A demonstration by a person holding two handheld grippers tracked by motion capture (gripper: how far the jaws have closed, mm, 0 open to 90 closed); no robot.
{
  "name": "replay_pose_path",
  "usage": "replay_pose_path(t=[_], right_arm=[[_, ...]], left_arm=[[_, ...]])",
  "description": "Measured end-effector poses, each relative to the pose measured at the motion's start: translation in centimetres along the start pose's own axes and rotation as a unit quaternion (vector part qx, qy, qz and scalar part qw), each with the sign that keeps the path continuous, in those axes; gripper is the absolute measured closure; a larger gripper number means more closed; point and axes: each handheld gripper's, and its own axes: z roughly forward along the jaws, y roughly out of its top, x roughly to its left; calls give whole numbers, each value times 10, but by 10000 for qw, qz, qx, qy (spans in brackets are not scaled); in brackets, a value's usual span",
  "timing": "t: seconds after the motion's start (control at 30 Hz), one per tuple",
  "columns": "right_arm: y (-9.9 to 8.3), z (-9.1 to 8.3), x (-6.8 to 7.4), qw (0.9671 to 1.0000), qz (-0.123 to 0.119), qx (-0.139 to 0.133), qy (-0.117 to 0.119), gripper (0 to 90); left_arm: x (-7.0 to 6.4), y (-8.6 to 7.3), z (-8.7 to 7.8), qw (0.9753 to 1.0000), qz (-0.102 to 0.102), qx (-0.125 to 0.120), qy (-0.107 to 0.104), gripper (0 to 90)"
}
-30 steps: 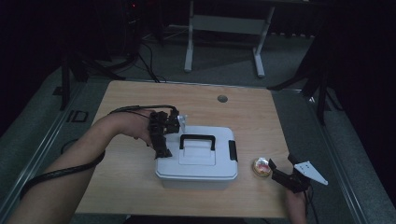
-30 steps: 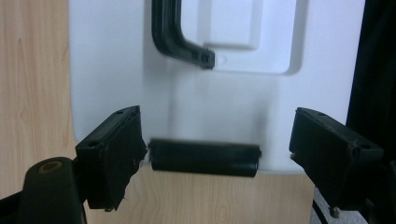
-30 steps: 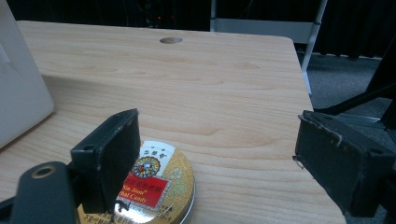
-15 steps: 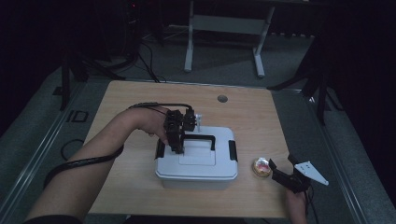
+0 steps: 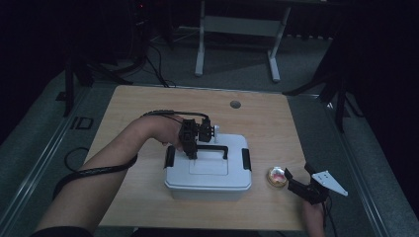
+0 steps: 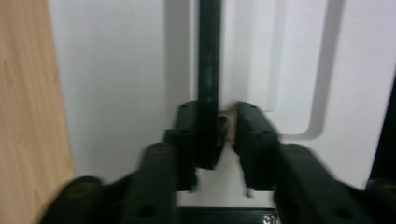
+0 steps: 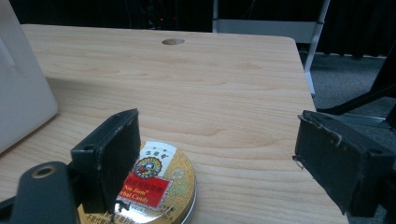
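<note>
1. Straddling the black carry handle [image 6: 208, 84] of the white plastic lidded box [image 5: 207, 170], the left gripper [image 5: 193, 152] is seen pointing down onto the lid in the high view. In the left gripper view the handle bar runs right between the two black jaws, which are parted just a bit wider than the bar; one jaw looks to be touching it, while a small gap is left on the other side, so it isn't properly clamped.
2. The box is parked around the middle of the light wooden table [image 5: 133, 118], a bit toward the person's edge. Black latches [image 5: 245, 159] are seen at both short ends of the lid.
3. The person's left forearm [image 5: 116, 163] is stretched across the table toward the box, with the gripper's black cable [image 5: 94, 172] looped beneath it.
4. The right gripper [image 5: 295, 181] is held low near the table's right front corner, jaws spread wide with nothing gripped.
5. A small round gold tin with a red label [image 7: 152, 184] is lying flat on the table just in front of that gripper; in the right gripper view it is partly tucked behind the left-hand jaw, well short of the other one.
6. A round hole [image 5: 235, 104] is seen in the tabletop near the far edge.
</note>
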Motion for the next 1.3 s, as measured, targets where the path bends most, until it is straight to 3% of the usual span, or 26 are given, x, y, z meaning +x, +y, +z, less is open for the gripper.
replay_pose_path(t=[0.07,0.2,0.57,0.9,1.13,1.3], right_arm=[[0,0,0,10000,-11,9,-3,139],[0,0,0,10000,-11,11,-4,139],[0,0,0,10000,-13,14,-6,139],[0,0,0,10000,-9,16,-1,139],[0,0,0,10000,5,11,2,140],[0,0,0,10000,-14,23,-3,140]], left_arm=[[0,2,0,9999,-4,49,-109,795],[-2,5,0,9998,-41,166,-80,830],[-2,4,-7,9998,-76,81,-136,833],[-4,0,-24,9999,-102,-50,-80,833],[-4,-11,-40,9998,-129,-178,26,833],[-5,-24,-52,9994,-273,-205,66,833]])
